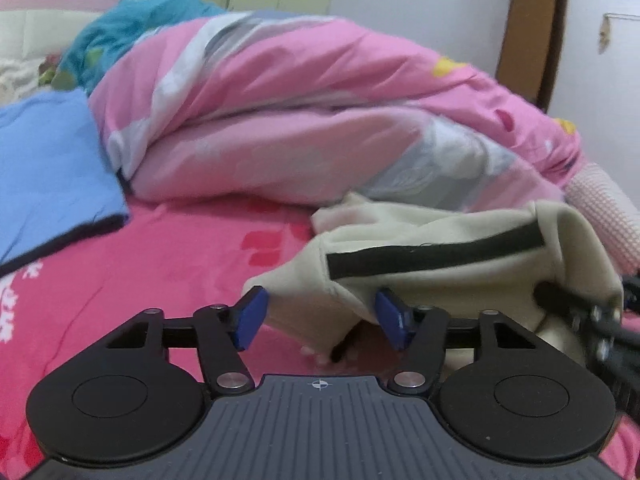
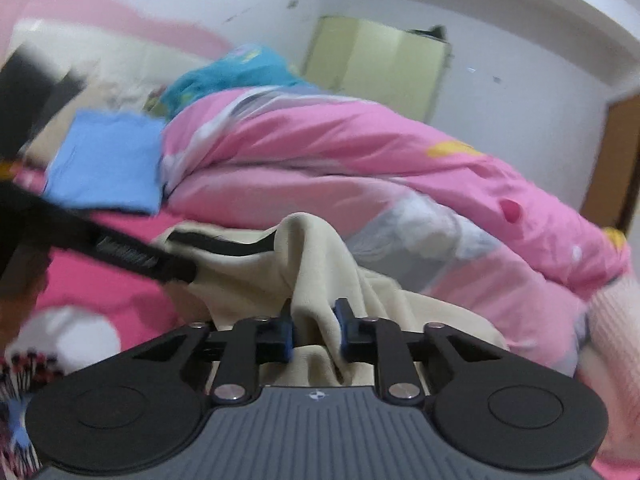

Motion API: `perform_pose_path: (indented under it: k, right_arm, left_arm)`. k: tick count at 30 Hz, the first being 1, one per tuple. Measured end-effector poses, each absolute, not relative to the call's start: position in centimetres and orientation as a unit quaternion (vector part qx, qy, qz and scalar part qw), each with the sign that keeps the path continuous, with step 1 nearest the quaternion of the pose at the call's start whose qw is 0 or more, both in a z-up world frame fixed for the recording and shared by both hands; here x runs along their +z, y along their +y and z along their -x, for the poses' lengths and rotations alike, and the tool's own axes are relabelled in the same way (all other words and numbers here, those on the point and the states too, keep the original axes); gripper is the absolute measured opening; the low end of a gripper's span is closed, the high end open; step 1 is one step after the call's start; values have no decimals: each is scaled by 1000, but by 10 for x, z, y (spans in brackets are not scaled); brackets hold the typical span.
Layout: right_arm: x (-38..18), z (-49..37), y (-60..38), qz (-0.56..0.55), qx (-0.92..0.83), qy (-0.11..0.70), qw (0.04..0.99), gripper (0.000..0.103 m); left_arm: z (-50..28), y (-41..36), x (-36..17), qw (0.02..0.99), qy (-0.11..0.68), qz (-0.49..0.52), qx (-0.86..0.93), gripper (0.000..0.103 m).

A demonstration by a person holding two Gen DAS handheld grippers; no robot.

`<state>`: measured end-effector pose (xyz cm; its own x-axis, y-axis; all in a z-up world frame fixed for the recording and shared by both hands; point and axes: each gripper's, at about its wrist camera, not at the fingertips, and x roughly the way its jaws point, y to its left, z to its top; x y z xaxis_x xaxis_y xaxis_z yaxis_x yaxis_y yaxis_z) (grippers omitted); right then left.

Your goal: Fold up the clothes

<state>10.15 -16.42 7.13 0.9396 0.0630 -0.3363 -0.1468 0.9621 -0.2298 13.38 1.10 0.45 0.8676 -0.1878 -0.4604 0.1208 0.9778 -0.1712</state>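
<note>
A cream garment [image 1: 460,284] with a black stripe [image 1: 432,256] lies bunched on the pink bedsheet [image 1: 140,272]. In the left wrist view its lower left fold hangs between the blue pads [image 1: 250,318] of my left gripper [image 1: 322,318], whose jaws stand apart around the cloth. My right gripper [image 1: 592,312] shows at the right edge, at the garment's far end. In the right wrist view my right gripper [image 2: 315,330] is shut on a raised ridge of the cream garment [image 2: 320,264]. My left gripper [image 2: 140,258] reaches in from the left, blurred.
A big pink quilt [image 1: 300,120] is heaped just behind the garment. A folded blue cloth [image 1: 48,160] lies at the left, with a teal pillow [image 1: 132,24] behind it. A white knitted item [image 1: 604,208] sits at the right. A brown door [image 1: 532,40] stands in the far wall.
</note>
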Motion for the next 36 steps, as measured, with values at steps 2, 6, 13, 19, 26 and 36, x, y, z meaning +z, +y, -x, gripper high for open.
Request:
perform_pose_path:
  k: [2, 6, 13, 19, 26, 36]
  right_arm:
    - [79, -100, -180, 99, 37, 154, 982, 14]
    - [93, -97, -213, 47, 11, 143, 989, 12]
    - [103, -86, -279, -34, -70, 127, 989, 11]
    - [68, -75, -384, -261, -143, 169, 940, 10]
    - [-7, -62, -460, -511, -128, 232, 817, 26]
    - [88, 2, -366, -185, -96, 154, 966, 62]
  left_arm:
    - [-127, 7, 9, 966, 235, 59, -94, 59]
    - [-117, -3, 19, 962, 223, 58, -144, 61]
    - [-94, -24, 32, 950, 208, 56, -225, 64]
    - [-109, -42, 14, 936, 256, 78, -230, 63]
    - [-138, -63, -9, 930, 282, 48, -233, 64]
    - [-137, -56, -15, 946, 257, 33, -196, 66]
